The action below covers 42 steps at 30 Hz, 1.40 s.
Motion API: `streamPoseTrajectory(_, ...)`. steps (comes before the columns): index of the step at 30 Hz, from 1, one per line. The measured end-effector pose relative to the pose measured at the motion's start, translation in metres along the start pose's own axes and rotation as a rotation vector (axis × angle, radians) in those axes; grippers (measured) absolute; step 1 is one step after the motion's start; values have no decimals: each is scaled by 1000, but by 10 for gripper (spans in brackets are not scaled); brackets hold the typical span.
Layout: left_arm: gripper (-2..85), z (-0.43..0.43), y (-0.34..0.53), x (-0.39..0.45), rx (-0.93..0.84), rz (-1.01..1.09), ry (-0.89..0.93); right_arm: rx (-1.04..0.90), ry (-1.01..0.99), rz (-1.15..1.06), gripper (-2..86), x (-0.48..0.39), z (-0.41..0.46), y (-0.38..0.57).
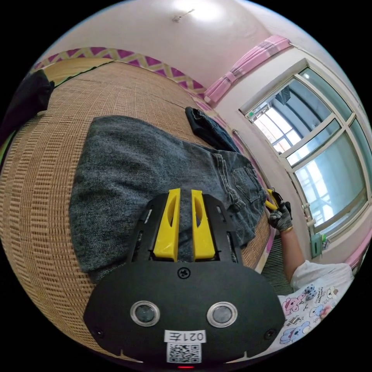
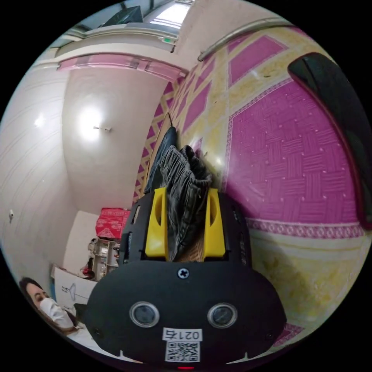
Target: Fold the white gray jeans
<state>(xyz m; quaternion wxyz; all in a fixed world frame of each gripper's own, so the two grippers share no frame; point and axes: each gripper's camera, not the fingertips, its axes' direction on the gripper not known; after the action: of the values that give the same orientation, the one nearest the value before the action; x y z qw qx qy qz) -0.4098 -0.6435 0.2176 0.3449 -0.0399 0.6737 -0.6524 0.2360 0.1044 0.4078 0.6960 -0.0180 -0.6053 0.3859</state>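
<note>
The left gripper [image 1: 185, 192] has its yellow jaws drawn narrow, with only a thin strip of dark cloth showing between them. They sit low over the near edge of the jeans [image 1: 147, 174], but I cannot tell whether they pinch it. The right gripper [image 2: 185, 192] stands with its jaws apart around a bunched ridge of the same denim. The cloth fills the gap and appears to press both inner faces, so I judge it gripped. In the left gripper view that other gripper [image 1: 272, 200] sits at the far right end by the waistband, in a gloved hand [image 1: 281, 219].

The jeans lie flat on a woven mat [image 1: 42, 186], legs seemingly doubled, back pocket up, with a darker garment [image 1: 207, 128] just beyond them and a window [image 1: 314, 155] to the right.

To do this fold well, I think the person should make sure both ends are truly caught. They should lift them level so the cloth does not sag, carry the waistband over toward the leg end, and lay the edges flush. The thick wad in the right jaws may slip, so slow, even tension would help.
</note>
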Motion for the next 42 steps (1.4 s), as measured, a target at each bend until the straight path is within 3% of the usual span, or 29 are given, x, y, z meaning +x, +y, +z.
streamPoseTrajectory(4,22,-7,3,-7,-5,18,45,-38,-82,22,85,-10,25,-6)
streamPoseTrajectory(10,-8,-65,39,-11,193,108,249,-21,121,-542,64,-217,49,45)
streamPoseTrajectory(15,-9,-112,74,-20,237,123,278,-103,292,-1087,58,-413,162,180)
streamPoseTrajectory(18,-9,-141,93,-30,266,116,264,-204,285,-1273,55,-462,254,268)
streamPoseTrajectory(25,-9,-185,130,-72,279,26,221,-624,340,-1308,55,-409,483,398)
streamPoseTrajectory(29,-9,-212,144,-90,318,-3,173,-481,336,-1349,66,-407,480,422)
streamPoseTrajectory(32,-6,-221,131,-96,370,-18,173,-631,326,-1385,100,-397,505,436)
streamPoseTrajectory(37,25,-213,85,-85,354,45,143,-833,-49,-1105,108,-394,465,358)
streamPoseTrajectory(42,44,-179,34,-73,189,123,-31,-661,195,-1204,59,-354,388,299)
